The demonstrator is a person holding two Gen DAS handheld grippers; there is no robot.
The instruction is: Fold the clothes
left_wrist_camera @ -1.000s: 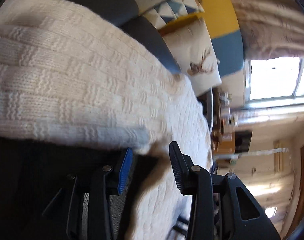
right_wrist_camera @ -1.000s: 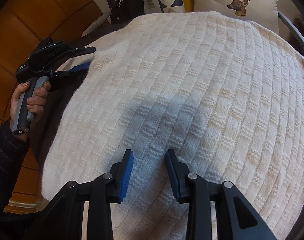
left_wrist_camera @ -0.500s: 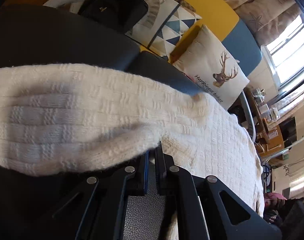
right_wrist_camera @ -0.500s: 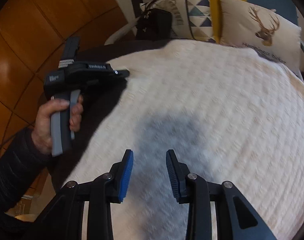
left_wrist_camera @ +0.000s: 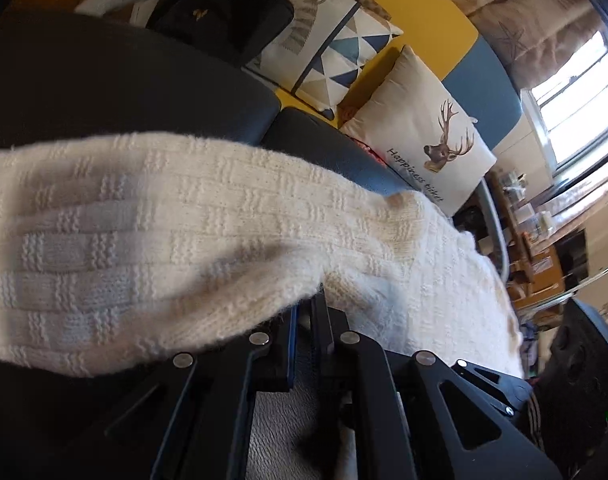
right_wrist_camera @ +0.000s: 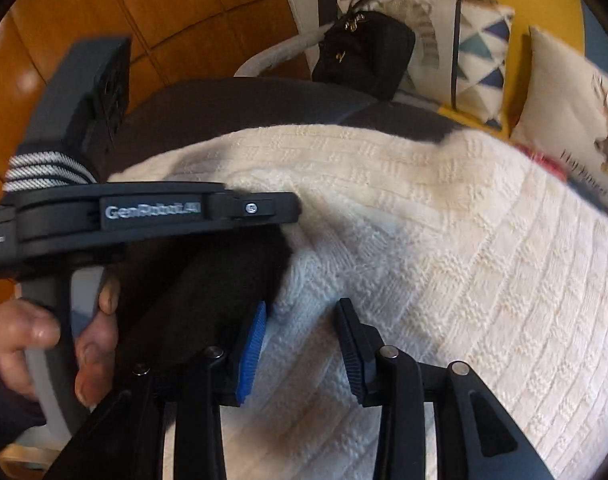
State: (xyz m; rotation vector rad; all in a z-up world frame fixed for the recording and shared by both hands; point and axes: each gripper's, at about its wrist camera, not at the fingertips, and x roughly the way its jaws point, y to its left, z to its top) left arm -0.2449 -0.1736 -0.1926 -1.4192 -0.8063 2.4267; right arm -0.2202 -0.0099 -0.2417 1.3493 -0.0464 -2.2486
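sleeve (left_wrist_camera: 152,240) now rides up, pinched in the left gripper (left_wrist_camera: 304,320), which was spread a second ago; right gripper (right_wrist_camera: 302,344) hovers spread over the sweater (right_wrist_camera: 464,264); fold begun.

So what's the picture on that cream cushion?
A brown stag's head on the cream cushion, clearest in the left wrist view.

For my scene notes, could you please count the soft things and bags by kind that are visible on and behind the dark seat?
Cream knitted sweater: 1, its sleeve pinched in the left gripper.
Cushions: 2, the deer cushion and the triangle cushion.
Black bag: 1.
Total: 4.
The right gripper hangs open over the sweater.
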